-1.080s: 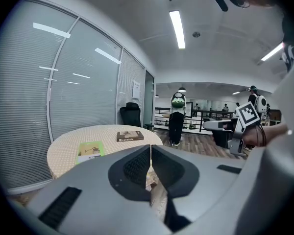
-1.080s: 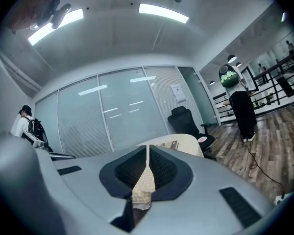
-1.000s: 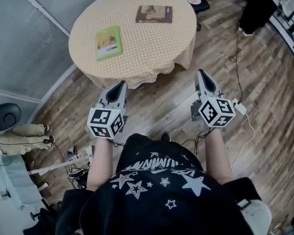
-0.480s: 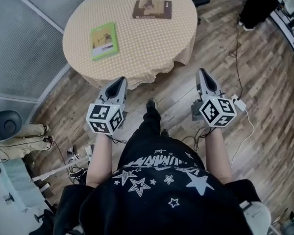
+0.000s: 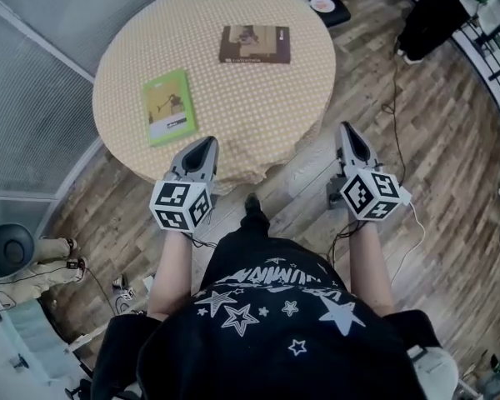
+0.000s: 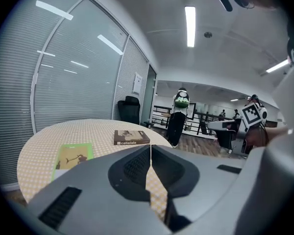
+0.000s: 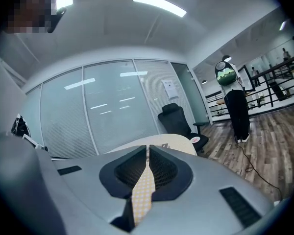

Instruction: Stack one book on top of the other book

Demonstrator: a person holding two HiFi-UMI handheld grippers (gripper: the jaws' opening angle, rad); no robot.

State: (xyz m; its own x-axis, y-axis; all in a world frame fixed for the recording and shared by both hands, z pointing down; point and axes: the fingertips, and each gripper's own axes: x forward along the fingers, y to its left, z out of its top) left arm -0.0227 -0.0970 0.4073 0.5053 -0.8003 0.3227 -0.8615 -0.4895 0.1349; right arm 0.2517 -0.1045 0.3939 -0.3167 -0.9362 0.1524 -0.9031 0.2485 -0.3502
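Closer now: left gripper (image 5: pixel 206 143) and right gripper (image 5: pixel 347 128), closed and empty, near the worktop (image 5: pixel 233 90).
Open wide, meet the green book (image 5: pixel 168 107) low.

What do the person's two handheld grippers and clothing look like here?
Both the left gripper and the right gripper are grey plastic shells tapering to a point, with dark ribbed pads inside the jaws. Each carries a white cube with black square markers at the rear. The person wears a black top with white stars.

Head view looks steeply down — both gripper views face nearly level, sharing the table (image 5: pixel 233 98).
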